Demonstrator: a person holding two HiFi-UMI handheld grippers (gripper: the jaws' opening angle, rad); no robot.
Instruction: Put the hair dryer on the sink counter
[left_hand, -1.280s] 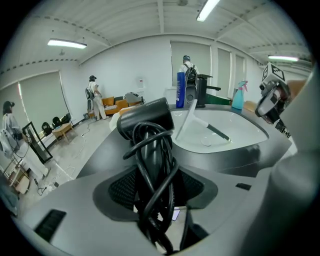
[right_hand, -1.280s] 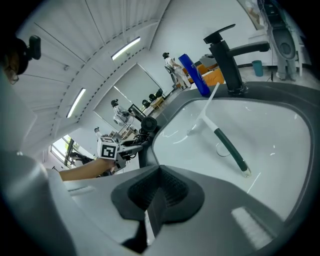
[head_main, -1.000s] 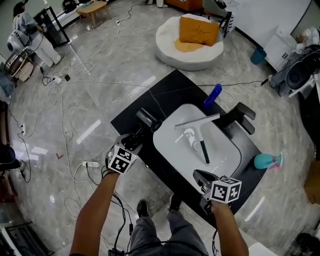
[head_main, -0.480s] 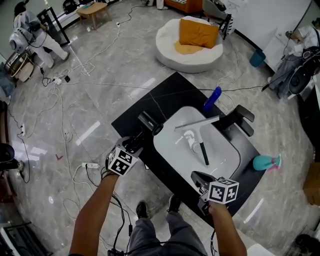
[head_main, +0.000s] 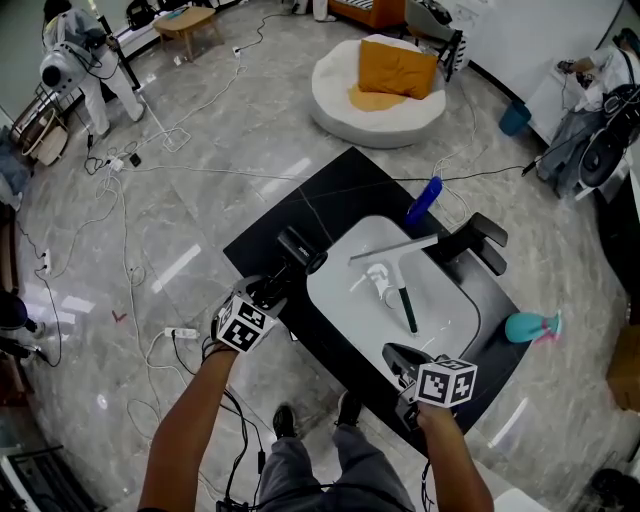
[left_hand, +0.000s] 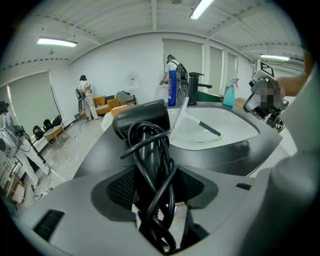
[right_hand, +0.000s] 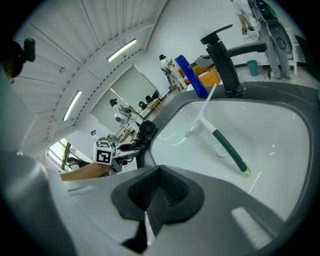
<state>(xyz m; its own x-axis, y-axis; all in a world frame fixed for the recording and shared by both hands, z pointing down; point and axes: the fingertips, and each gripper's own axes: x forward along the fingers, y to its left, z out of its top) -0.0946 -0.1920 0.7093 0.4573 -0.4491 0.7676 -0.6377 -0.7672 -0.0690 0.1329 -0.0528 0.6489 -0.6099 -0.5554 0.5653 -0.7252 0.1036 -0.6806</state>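
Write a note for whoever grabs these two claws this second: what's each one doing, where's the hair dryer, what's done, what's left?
Left claw: shut on the dryer, gripping its cord-wrapped handle.
Right claw: shut, empty, at the near edge of the counter by the sink.
Dryer: over the dark counter, left of the sink. I cannot tell whether it rests there.
Done: dryer gripped and at the counter.
Left: set it down, open the left claw, pull away.

Black hair dryer (head_main: 296, 249), white sink (head_main: 345, 300), blue bottle (head_main: 424, 198).
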